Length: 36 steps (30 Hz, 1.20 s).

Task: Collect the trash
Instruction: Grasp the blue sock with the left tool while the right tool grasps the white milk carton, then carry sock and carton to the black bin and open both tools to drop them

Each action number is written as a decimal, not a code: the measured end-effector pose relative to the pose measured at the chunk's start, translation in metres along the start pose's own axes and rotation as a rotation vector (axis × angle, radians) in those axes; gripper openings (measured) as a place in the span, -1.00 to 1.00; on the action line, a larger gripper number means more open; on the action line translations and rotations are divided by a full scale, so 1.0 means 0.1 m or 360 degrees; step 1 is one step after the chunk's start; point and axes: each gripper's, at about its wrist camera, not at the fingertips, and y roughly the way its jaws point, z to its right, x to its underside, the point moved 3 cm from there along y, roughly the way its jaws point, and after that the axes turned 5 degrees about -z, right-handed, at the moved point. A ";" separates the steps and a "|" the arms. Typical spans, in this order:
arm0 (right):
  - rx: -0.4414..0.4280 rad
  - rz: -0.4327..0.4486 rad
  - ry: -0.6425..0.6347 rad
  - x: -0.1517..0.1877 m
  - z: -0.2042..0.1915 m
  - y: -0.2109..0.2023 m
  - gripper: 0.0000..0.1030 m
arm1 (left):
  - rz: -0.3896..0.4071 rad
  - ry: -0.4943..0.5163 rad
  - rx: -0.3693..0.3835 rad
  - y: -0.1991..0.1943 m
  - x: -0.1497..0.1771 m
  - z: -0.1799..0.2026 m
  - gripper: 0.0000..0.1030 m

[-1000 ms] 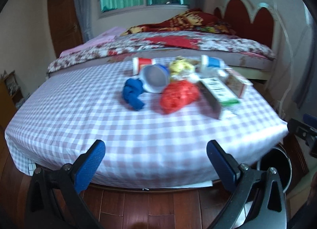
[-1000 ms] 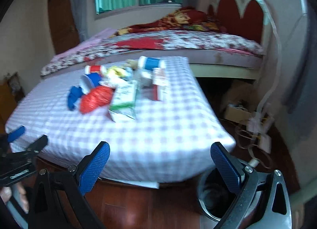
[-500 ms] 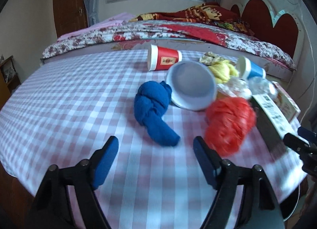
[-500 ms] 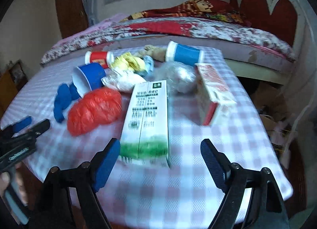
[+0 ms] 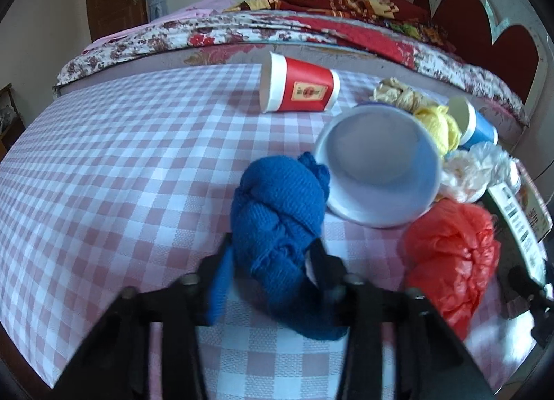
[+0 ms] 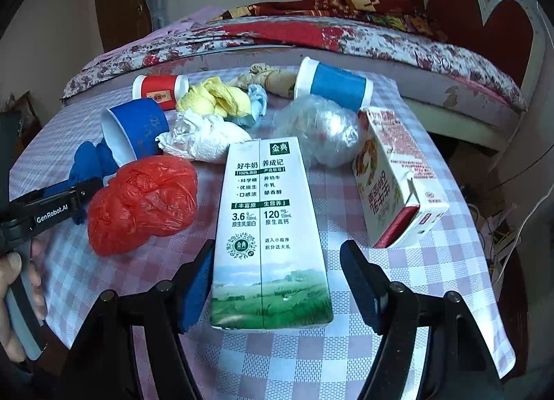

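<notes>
On the checked tablecloth (image 5: 114, 171) lies a knotted blue cloth (image 5: 277, 223). My left gripper (image 5: 268, 265) has a finger on each side of its near end and presses it. Behind it lie a blue paper cup (image 5: 377, 168), a red cup (image 5: 297, 88) and a red plastic bag (image 5: 453, 258). In the right wrist view a white-and-green milk carton (image 6: 270, 230) lies flat between the fingers of my right gripper (image 6: 277, 278), which is open with a gap on the right side. The left gripper (image 6: 52, 209) shows at the left edge there.
A red-and-white carton (image 6: 394, 178), a clear plastic ball (image 6: 322, 130), a second blue cup (image 6: 332, 88), white tissue (image 6: 200, 136) and yellow cloth (image 6: 214, 98) crowd the table's back. A bed (image 6: 311, 36) stands behind. Cables (image 6: 502, 233) lie on the floor at the right.
Both grippers moved forward over the table. The left closed in around the blue cloth; the right narrowed and came astride the milk carton.
</notes>
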 end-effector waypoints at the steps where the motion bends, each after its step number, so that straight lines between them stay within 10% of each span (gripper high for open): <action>1: -0.0011 0.0009 -0.0003 0.00 0.00 -0.02 0.14 | 0.0006 -0.0006 0.0015 -0.03 0.01 -0.01 -0.33; 16: -0.0045 0.0231 0.0031 0.25 0.15 -0.77 0.10 | 0.0270 0.0032 0.0097 -1.04 0.44 0.19 -0.39; 36: 0.0129 0.0383 0.0305 1.05 1.24 -1.80 0.10 | 0.0297 0.0436 0.0500 -1.56 0.99 1.80 -0.39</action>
